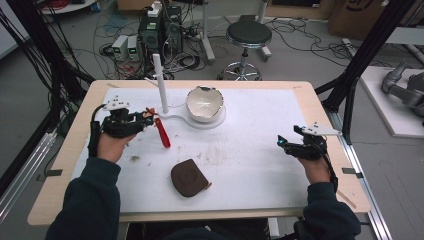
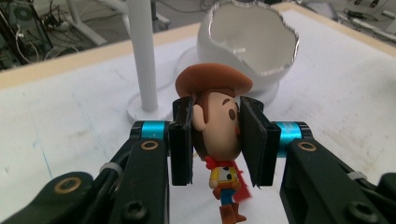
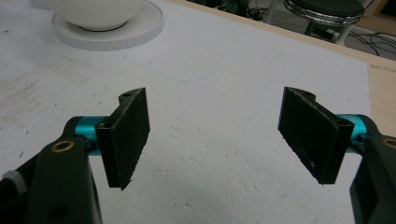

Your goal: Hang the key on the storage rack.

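Low in the left gripper view, the left gripper clamps a cowboy figure by the head, body hanging free below the jaws. At lower right of the high view, the right gripper rests with jaws wide and empty. A brown pouch lies at lower centre. Farther up stand a white post and a cracked eggshell cup. The round head may pivot or slip, or the dangling figure could clip the post.

On the table, the cowboy figurine sits clamped in the left gripper at the left, the post and eggshell bowl behind it, the pouch nearer the person, the right gripper far right.
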Available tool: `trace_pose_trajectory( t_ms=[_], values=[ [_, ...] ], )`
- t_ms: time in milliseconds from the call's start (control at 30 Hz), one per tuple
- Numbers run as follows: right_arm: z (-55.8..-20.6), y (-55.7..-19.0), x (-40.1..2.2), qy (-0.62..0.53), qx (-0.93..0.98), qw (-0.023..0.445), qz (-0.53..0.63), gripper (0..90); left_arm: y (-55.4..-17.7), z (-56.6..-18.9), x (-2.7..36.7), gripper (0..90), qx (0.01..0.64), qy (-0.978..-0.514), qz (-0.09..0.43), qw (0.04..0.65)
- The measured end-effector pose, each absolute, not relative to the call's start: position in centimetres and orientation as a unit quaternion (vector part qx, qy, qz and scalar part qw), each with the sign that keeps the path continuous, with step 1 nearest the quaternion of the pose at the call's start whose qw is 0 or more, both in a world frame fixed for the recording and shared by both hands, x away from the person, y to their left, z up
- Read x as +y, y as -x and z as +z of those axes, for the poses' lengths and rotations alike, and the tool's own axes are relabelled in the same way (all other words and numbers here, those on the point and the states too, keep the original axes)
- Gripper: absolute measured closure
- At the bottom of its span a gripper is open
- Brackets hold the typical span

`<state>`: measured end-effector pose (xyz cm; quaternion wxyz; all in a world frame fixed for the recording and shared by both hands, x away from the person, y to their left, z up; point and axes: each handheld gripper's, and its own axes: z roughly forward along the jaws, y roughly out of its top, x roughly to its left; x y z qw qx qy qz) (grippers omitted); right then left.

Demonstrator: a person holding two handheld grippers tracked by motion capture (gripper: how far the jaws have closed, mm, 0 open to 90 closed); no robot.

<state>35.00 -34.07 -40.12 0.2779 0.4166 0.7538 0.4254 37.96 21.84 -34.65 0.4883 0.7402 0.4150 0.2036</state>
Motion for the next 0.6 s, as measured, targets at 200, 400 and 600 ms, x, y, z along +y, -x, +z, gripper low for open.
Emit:
trace_pose_trajectory(
  t_ms=[200, 400, 600],
  values=[
    [-40.0, -35.0, -34.1, -0.415, 0.752, 0.279, 0.429, 25.2, -39.8, -32.0, 21.6, 66.1, 0.401, -0.73, 0.215, 0.51],
    [-39.9, -35.1, -34.1, -0.414, 0.753, 0.279, 0.429, 25.2, -41.3, -29.6, 21.8, 66.1, 0.397, -0.719, 0.221, 0.526],
    [-40.0, -35.1, -34.2, -0.415, 0.751, 0.279, 0.431, 25.2, -42.0, -28.0, 21.8, 66.2, 0.393, -0.713, 0.224, 0.535]
  ],
)
